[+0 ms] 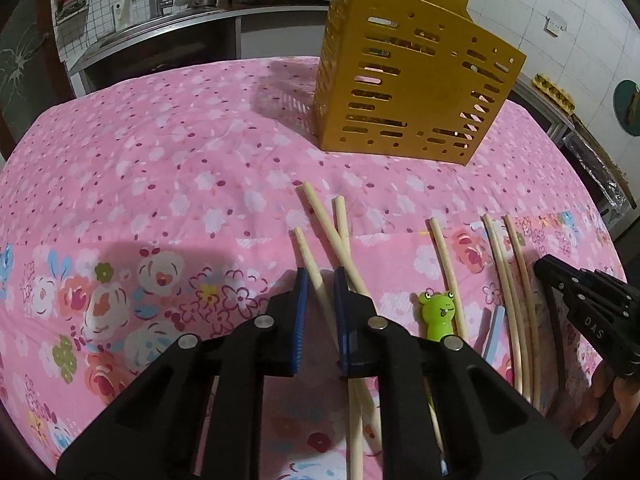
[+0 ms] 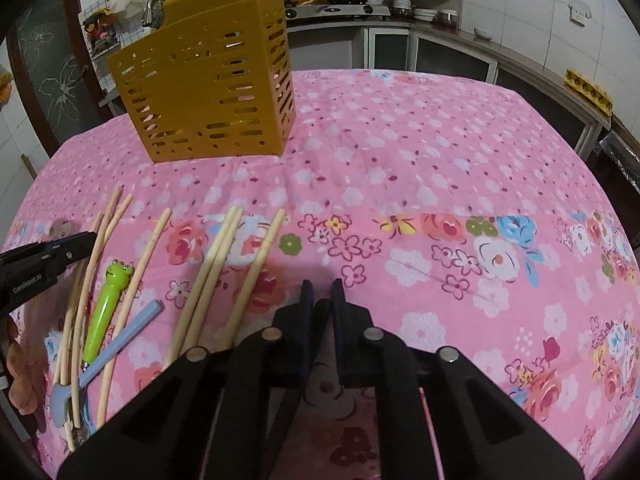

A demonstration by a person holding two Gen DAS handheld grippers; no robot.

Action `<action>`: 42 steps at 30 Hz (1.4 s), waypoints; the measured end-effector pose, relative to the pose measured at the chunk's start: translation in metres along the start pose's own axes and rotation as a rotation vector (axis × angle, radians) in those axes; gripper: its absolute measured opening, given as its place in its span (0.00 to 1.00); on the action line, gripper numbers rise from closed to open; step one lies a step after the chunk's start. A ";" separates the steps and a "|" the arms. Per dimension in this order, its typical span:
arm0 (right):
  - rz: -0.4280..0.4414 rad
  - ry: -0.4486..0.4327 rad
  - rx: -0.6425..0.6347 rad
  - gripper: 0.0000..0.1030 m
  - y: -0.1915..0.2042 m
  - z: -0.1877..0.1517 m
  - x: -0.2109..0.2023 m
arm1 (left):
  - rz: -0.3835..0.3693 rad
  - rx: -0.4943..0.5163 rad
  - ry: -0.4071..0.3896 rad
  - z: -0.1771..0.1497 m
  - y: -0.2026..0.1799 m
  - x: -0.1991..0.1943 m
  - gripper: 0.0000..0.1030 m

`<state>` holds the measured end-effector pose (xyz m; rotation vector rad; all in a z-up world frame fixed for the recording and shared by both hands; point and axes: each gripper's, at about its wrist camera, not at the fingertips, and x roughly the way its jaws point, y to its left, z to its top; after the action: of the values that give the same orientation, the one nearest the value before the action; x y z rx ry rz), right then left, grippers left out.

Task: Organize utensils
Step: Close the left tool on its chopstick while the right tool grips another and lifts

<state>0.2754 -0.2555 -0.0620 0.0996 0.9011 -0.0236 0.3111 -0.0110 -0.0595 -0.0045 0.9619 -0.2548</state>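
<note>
On the near half of the pink flowered tablecloth [image 2: 400, 152] the loose utensils lie in a row, all with their long axis running from the near edge toward the far edge. The yellow slotted holder [image 1: 404, 92] stands upright further back, near the middle of the cloth, well apart from them.

The left gripper [image 1: 320, 280] has its blue pads almost pressed together, and a chopstick [image 1: 316, 276] passes between them along the same line as the fingers; I judge that it is pinched, but the contact itself is hard to see. Two more chopsticks cross each other just beside its right finger. The right gripper [image 2: 322, 286] is also pressed together, and nothing shows between its fingers; only cloth is under it.

Between the two grippers lie the green frog-handled utensil [image 2: 106, 308], the blue spoon [image 2: 108, 352] and several more chopsticks. A group of three chopsticks [image 2: 216, 272] lies just to the left of the right gripper, so this hand is the nearer one for them.

For the left hand the holder lies ahead and a little to the right, so the chopstick probably needs to be lifted, turned upright and carried there
</note>
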 end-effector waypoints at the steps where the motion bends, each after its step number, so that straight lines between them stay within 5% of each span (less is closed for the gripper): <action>1: 0.003 0.004 0.005 0.10 -0.001 -0.001 -0.001 | -0.001 0.000 0.002 0.001 0.000 0.000 0.11; 17: -0.020 0.055 0.048 0.10 0.001 -0.006 -0.007 | 0.027 0.032 0.034 0.013 0.002 0.008 0.10; 25: 0.044 0.047 0.095 0.09 -0.010 0.003 -0.003 | 0.033 0.027 0.009 0.012 0.001 0.000 0.05; 42: 0.118 -0.209 0.030 0.09 0.002 0.022 -0.055 | 0.012 0.013 -0.189 0.018 -0.004 -0.066 0.04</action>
<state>0.2582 -0.2568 -0.0053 0.1750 0.6848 0.0614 0.2889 -0.0030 0.0043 -0.0104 0.7722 -0.2450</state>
